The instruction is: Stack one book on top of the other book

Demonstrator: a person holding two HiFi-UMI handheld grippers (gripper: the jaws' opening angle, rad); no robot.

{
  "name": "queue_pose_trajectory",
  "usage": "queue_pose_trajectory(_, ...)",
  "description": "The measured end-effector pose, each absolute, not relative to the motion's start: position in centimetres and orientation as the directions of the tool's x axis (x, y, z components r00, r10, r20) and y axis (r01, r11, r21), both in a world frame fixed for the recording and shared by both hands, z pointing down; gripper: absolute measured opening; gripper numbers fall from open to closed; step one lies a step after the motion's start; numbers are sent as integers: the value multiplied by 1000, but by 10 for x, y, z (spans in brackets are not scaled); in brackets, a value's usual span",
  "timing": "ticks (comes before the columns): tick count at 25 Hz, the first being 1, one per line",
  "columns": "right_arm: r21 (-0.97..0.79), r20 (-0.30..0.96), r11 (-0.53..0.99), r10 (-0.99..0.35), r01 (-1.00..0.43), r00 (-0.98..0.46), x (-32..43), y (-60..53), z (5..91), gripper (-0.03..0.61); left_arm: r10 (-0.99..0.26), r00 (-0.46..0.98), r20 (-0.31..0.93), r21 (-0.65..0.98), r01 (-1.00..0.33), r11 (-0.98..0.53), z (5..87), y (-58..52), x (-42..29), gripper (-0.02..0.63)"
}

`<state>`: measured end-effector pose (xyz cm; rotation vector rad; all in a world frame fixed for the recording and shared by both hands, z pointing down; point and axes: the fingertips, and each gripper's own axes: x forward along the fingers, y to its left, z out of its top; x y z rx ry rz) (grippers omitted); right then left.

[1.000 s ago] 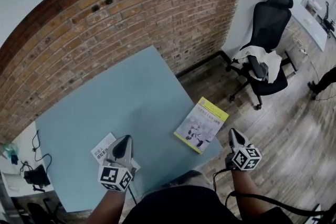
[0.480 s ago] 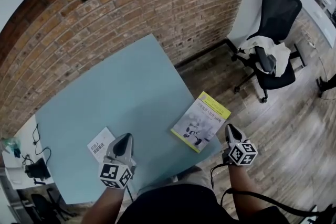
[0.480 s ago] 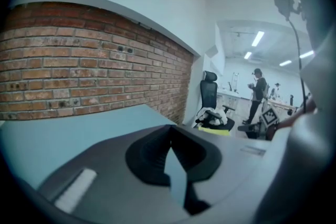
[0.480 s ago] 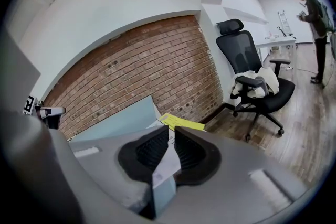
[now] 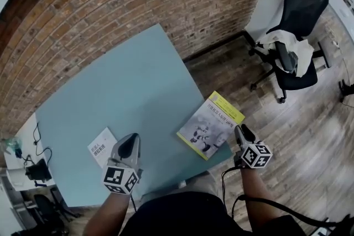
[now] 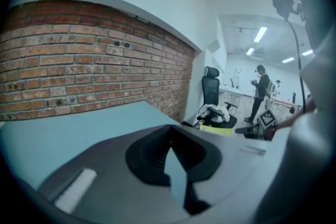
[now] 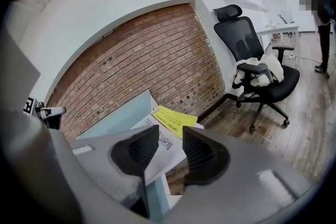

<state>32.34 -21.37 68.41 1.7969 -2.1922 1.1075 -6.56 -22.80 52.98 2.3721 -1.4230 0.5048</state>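
The flat white book (image 5: 99, 147) is partly hidden by the shut, empty left claw (image 5: 133, 136). The glossy yellow-banded book (image 5: 210, 125) is framed, ungripped, by the right claw (image 5: 239, 129), just opened partway.

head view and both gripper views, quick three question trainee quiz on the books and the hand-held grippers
1. True or false: the yellow-and-white paperback book lies wholly on the pale blue rectangular table.
2. Which is nearest the small white booklet? A) left hand-held gripper B) black office chair
3. How do the jaws of the right hand-held gripper stand?
Key: 1 false, it overhangs the edge. 2 A. 3 apart, just been opening; the book shows in the gap, unclamped.
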Motion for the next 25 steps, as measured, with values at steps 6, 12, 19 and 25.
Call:
queue_pose_trajectory(6, -533, 512, -15, -801, -846, -309, 330, -221, 704, 239, -772, 409, 487, 79, -901, -427, 534, -225, -65, 5)
queue_pose_trajectory(12, -551, 520, 7, -779, -834, -350, 327, -229, 719, 308, -772, 363, 522, 57, -918, -393, 539, -221, -76, 5)
queue_pose_trajectory(19, -630, 511, 19, -742, -777, -433, 320, -238, 735, 354, -768, 343, 541, 44, -924, -381, 542, -219, -74, 5)
queue_pose_trajectory(25, -698, 497, 36, -694, -715, -521, 304, -245, 748, 403, -751, 339, 566, 84, -930, -357, 548, -211, -74, 5)
